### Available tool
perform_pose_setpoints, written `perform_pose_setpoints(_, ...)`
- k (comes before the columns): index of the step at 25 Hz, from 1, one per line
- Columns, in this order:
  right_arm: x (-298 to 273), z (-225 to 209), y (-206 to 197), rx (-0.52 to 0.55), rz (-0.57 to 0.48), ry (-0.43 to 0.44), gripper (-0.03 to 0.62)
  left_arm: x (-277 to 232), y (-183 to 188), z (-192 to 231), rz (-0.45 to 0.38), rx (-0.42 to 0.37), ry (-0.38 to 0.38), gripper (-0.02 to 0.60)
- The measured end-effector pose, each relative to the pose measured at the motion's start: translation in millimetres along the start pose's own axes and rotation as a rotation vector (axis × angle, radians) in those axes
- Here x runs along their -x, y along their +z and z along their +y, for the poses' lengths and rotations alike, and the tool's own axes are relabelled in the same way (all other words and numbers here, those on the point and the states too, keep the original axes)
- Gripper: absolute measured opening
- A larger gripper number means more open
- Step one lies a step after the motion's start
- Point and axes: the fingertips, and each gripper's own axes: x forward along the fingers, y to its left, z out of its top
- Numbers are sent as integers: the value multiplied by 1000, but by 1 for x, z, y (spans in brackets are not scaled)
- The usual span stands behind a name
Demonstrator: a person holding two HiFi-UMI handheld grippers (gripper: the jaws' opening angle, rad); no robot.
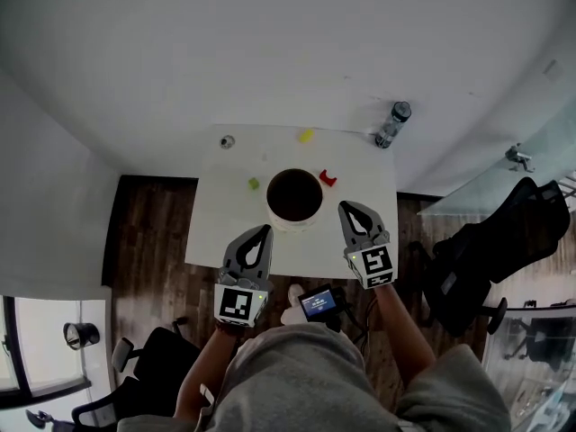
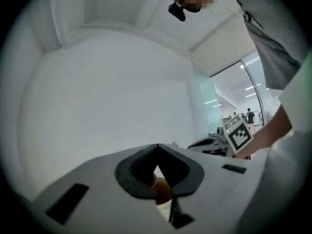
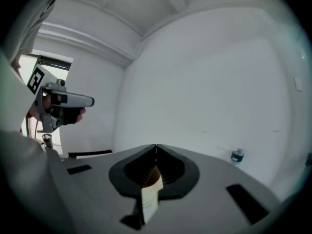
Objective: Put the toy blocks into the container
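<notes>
Left gripper (image 1: pixel 263 232), right gripper (image 1: pixel 347 209): jaws closed, nothing held. Yellow block (image 1: pixel 307 135), green block (image 1: pixel 254 184), red block (image 1: pixel 328 178) judged small, light, rigid; best pinched across opposite sides. Container (image 1: pixel 292 224) unfilled.

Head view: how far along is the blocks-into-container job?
Done: nothing that shows; the container looks dark inside, with no block visible.
In hand: nothing. The left hand-held gripper and right hand-held gripper are both shut and empty, over the near side of the table.
Left: the green block, red block and yellow block all lie on the table outside the container.
</notes>
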Motion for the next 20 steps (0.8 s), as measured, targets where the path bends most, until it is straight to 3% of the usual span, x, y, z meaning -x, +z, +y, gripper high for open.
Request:
perform_pose_setpoints(5,-37,-33,-44,12,61,50,5,-13,-10,13,27,17,73,5)
perform_pose_setpoints(8,-64,-43,-70,25,104,79,5,-10,-28,22,79,-22,95,5)
perform_pose_setpoints(15,-122,-58,-142,40,257,117,9,-8,-46,49,135,-1,136,5)
perform_pose_setpoints(20,-148,-66,-200,32,401,139,75,-11,-46,63,135,22,150,5)
